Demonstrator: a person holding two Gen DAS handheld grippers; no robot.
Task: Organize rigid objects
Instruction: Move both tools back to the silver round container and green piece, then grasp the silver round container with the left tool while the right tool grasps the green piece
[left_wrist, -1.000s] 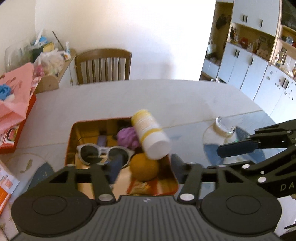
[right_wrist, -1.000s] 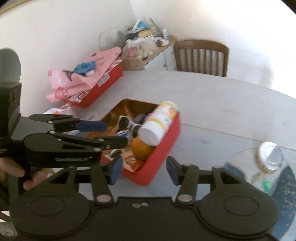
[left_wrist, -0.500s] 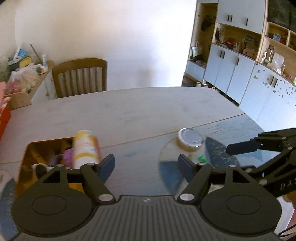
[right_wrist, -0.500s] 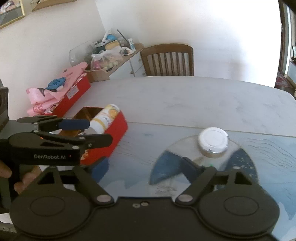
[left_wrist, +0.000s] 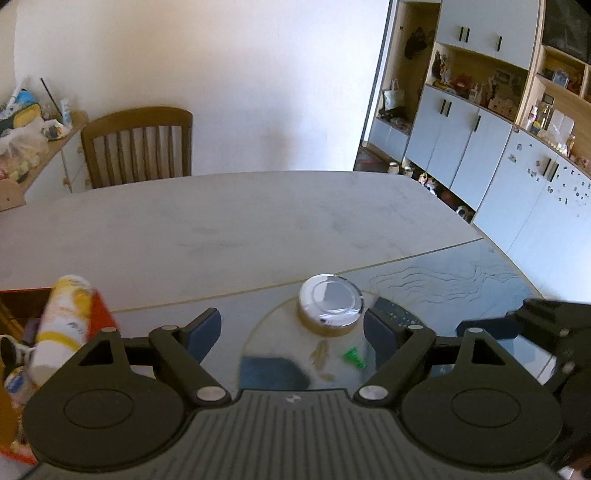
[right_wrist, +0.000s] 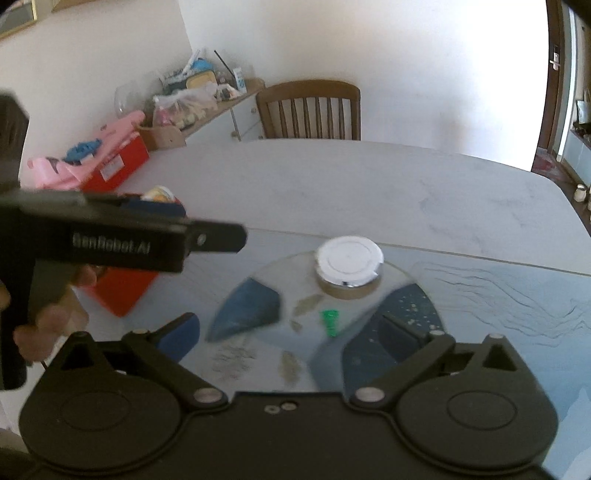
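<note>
Both the left gripper (left_wrist: 291, 328) and right gripper (right_wrist: 291, 332) are opening wide, holding nothing. A clear jar (left_wrist: 330, 308) with a silver lid stands just beyond them; the red box (right_wrist: 122, 284) sits left.

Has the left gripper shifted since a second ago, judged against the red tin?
Yes. The left gripper, jaws opening and empty, has swung right: the red tin that sat centred ahead now lies at the left edge, and the glass jar is ahead.

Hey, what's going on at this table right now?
A person is tidying with a pair of tongs in each hand. Both the left tongs and right tongs are opening, nothing gripped, aimed at a clear jar with a white lid. A red box alongside already holds a white-and-yellow bottle.
</note>
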